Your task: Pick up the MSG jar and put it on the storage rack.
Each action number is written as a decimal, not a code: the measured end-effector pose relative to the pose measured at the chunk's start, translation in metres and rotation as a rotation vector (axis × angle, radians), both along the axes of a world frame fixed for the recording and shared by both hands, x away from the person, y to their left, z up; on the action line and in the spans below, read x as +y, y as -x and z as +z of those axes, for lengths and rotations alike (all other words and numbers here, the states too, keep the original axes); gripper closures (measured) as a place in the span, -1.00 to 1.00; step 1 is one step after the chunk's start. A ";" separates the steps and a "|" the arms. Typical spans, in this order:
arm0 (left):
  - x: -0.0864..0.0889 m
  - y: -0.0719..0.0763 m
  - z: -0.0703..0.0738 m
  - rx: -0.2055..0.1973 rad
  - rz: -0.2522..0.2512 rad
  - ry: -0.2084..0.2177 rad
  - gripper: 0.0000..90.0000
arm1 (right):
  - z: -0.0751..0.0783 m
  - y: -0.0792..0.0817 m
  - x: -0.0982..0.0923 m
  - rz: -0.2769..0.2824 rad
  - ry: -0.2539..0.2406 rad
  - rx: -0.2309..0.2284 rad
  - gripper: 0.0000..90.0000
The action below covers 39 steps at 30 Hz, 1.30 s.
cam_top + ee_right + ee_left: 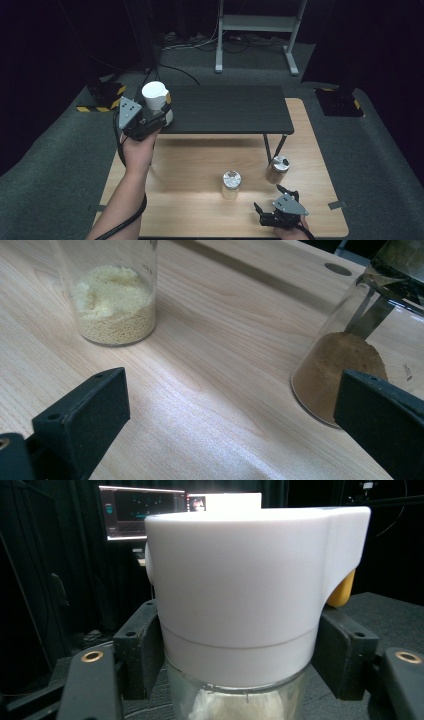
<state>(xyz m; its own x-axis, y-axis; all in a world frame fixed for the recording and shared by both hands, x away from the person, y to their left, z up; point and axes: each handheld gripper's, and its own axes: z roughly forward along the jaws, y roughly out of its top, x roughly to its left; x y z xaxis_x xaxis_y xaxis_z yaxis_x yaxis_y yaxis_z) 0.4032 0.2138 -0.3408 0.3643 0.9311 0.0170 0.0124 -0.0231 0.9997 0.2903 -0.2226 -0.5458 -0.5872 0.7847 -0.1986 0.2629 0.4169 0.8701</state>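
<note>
At dark shelf's left end, left claw (150, 116) clamps white-capped glass jar (240, 610). Right claw (276, 198) gapes over pale wood worktop (210, 390) between yellow-grain jar (112, 295) and brown-powder jar (345, 365). No legible writing.

— Left side? 
— The left forearm (131, 185) stretches forward, its hand-held gripper (150, 114) raised, jaws clamped.

— And the right? 
— The right hand-held gripper (275, 201) sits low at the near edge, jaws spread wide.
</note>
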 end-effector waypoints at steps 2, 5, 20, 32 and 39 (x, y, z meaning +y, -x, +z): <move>0.001 0.000 0.000 0.001 0.000 0.001 -0.32 | 0.000 0.000 0.000 0.000 0.000 0.001 -0.99; 0.001 -0.001 0.000 0.003 -0.002 0.002 -0.32 | 0.000 0.000 0.000 0.000 0.000 0.000 -0.99; -0.001 -0.007 0.000 0.012 -0.006 -0.006 -0.33 | 0.000 0.000 -0.001 -0.001 -0.004 0.001 -0.99; -0.002 -0.007 0.000 0.013 -0.014 -0.013 -0.33 | 0.000 0.000 -0.001 0.000 -0.005 0.001 -0.99; -0.002 -0.007 0.001 0.018 -0.010 -0.018 -0.36 | 0.000 0.000 -0.001 -0.001 -0.006 0.000 -0.99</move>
